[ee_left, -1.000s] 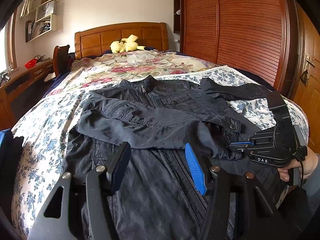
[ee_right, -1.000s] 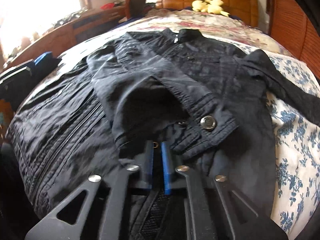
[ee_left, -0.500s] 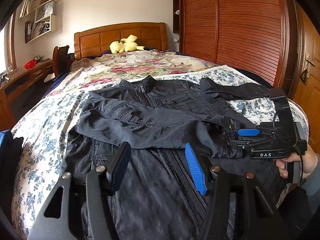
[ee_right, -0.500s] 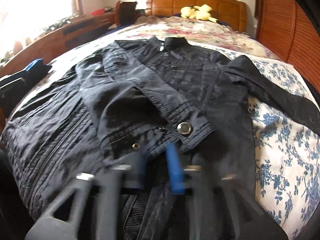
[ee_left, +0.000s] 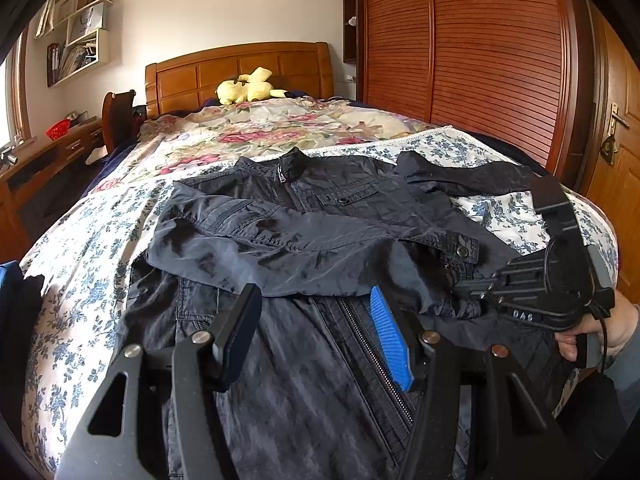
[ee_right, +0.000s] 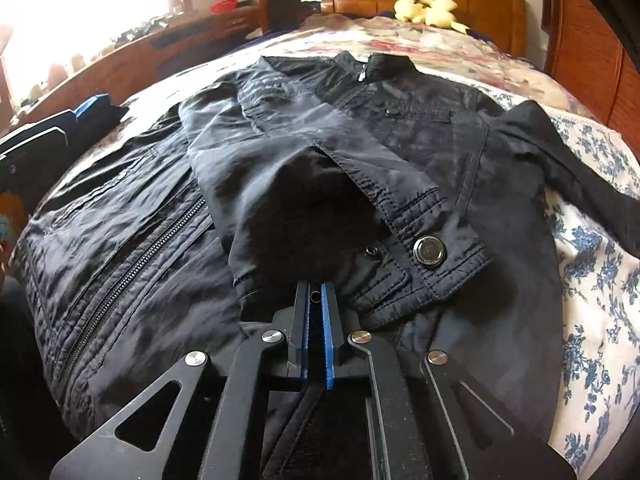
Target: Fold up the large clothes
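Two tools are seen over a dark jacket (ee_left: 296, 392), which is spread front-up and zipped on the floral bed (ee_left: 76, 256), its collar toward the headboard. At the left, the left tool (ee_left: 312, 300) is held half wide above the jacket's lower front, with nothing between its pads and no cloth touched. One sleeve (ee_left: 304, 240) is laid across the chest from the left shoulder. Its cuff (ee_right: 424, 236) lies right of the zip. At the near edge of that cuff, the right tool (ee_right: 316, 288) is closed narrow, and a fold of the cuff with a small snap appears to be pinched between its pads. The step in hand is judged to be the placing of this first sleeve across the body. At the far right, the other sleeve (ee_left: 476, 178) is stretched out over the bedspread, not yet folded. For the next move, the cuff would need to be released flat. The outstretched sleeve would then be gripped near its end and carried leftward over the chest, without the first sleeve being dragged.
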